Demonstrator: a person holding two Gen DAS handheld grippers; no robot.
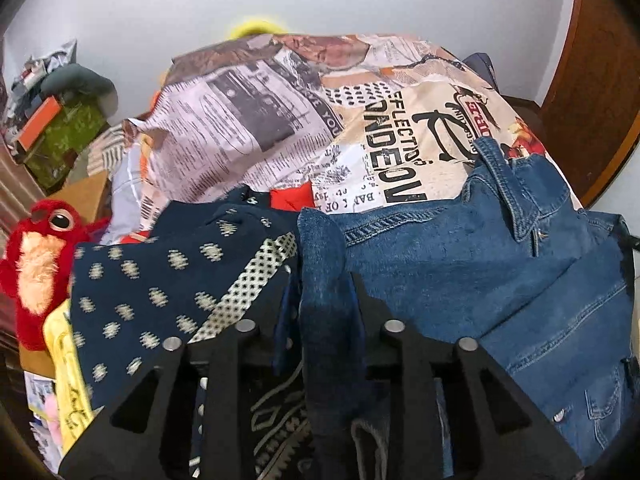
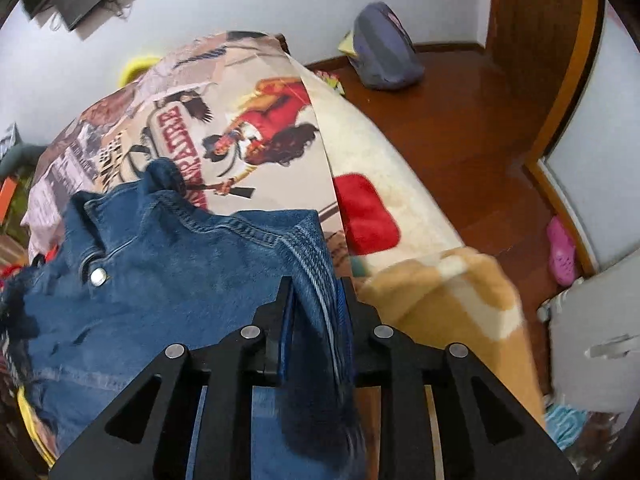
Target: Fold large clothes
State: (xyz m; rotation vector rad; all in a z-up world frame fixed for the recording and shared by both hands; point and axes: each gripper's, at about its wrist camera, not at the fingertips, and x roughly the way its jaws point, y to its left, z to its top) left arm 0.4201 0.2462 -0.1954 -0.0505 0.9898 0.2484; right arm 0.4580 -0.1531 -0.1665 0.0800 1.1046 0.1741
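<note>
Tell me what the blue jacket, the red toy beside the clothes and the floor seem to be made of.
Blue jacket: denim, probably cotton; faded twill weave, contrast topstitching, shiny metal snap.
Red toy: plush synthetic fur, shaggy pile, with a glossy, likely plastic eye.
Floor: reddish-brown wood or wood-look laminate with a glossy finish; it shows reflections, so which one stays unclear.

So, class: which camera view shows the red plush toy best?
The left wrist view: the red plush toy sits whole at the left edge, eye and pale front visible, beside the navy patterned cloth. The right wrist view does not show it.
</note>
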